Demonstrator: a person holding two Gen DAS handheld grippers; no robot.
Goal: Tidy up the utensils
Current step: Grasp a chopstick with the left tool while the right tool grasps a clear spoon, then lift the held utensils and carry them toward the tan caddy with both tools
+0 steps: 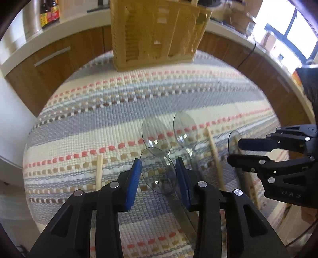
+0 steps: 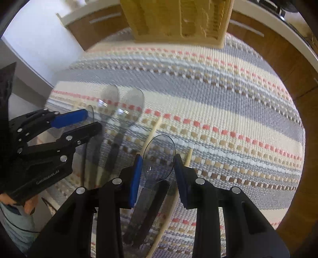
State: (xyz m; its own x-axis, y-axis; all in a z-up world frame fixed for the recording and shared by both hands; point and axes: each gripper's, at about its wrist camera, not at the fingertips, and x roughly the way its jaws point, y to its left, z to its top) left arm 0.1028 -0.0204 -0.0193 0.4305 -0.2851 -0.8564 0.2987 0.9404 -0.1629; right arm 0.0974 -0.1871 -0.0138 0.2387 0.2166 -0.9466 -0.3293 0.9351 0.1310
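Several clear plastic spoons and pale wooden chopsticks lie on a striped woven mat. My left gripper [image 1: 158, 174] is open, its blue pads on either side of one clear spoon's bowl [image 1: 158, 172]. Two more clear spoons [image 1: 156, 137] [image 1: 183, 132] lie just beyond it. My right gripper [image 2: 158, 170] is open around the bowl of another clear spoon [image 2: 160, 156]; that spoon also shows in the left wrist view [image 1: 233, 139]. Chopsticks [image 1: 215, 156] [image 1: 99, 171] lie between and beside the spoons. A slatted wooden utensil holder [image 1: 157, 31] stands at the mat's far edge.
The striped mat [image 1: 119, 111] covers a round table. Wooden cabinets [image 1: 51, 65] and a white counter with bottles [image 1: 49, 13] curve behind it. The left gripper shows at the left of the right wrist view [image 2: 90, 121], held by a hand [image 2: 29, 204].
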